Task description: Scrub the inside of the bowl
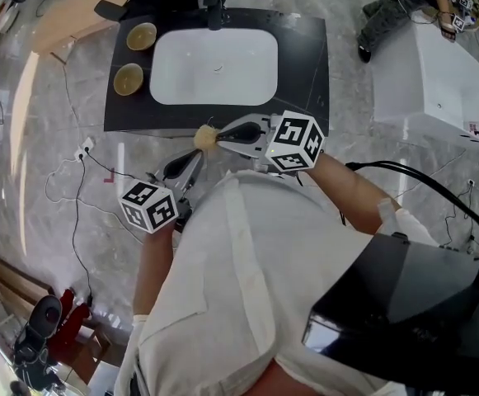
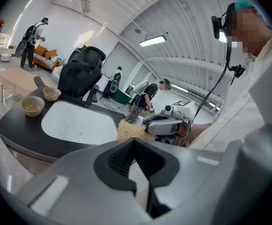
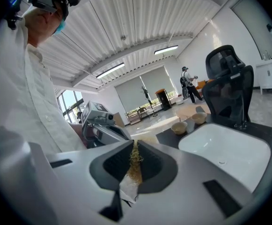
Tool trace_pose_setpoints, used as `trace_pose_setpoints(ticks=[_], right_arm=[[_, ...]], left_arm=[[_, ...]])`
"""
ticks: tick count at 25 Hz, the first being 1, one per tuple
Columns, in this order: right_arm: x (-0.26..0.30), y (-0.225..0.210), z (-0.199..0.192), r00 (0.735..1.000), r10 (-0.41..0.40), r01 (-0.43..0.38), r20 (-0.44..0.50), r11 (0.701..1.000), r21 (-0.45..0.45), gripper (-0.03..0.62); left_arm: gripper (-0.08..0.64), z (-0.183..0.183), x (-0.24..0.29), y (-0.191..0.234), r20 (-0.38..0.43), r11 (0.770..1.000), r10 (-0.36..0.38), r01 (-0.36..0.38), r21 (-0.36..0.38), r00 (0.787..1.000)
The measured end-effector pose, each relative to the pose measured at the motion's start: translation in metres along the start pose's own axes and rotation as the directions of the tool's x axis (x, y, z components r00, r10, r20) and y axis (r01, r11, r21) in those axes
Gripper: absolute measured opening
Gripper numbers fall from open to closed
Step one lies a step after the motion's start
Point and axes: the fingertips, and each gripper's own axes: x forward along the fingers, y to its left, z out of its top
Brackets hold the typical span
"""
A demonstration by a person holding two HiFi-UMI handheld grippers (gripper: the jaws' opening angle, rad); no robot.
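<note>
Two tan bowls stand on the black counter (image 1: 305, 56) left of the white sink (image 1: 214, 66): a far bowl (image 1: 141, 35) and a near bowl (image 1: 129, 78). My right gripper (image 1: 218, 137) hangs before the counter's front edge, shut on a straw-coloured scrubber (image 1: 204, 138); its fibres (image 3: 135, 165) show pinched between the jaws in the right gripper view. My left gripper (image 1: 183, 167) is lower left, off the counter, shut with nothing in it (image 2: 135, 140). The left gripper view shows both bowls (image 2: 33, 106) (image 2: 51, 93) and the scrubber (image 2: 131, 130).
A black tap (image 1: 214, 11) stands at the sink's far edge, with a black chair behind it. A white unit (image 1: 437, 81) stands right of the counter. Cables (image 1: 78, 180) trail over the marble floor at left. Other people stand in the background.
</note>
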Motion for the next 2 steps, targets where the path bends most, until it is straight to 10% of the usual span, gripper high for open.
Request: trace_pose_setpoints(ticks=[2], right_arm=[[0.0038,0.0104,0.0009,1.000,0.001,-0.001,-0.001,1.000,-0.002,0.021]], left_arm=[[0.005,-0.0019,-0.0107,-0.0025,0.010,1.000,0.002,-0.002,-0.001,1.000]])
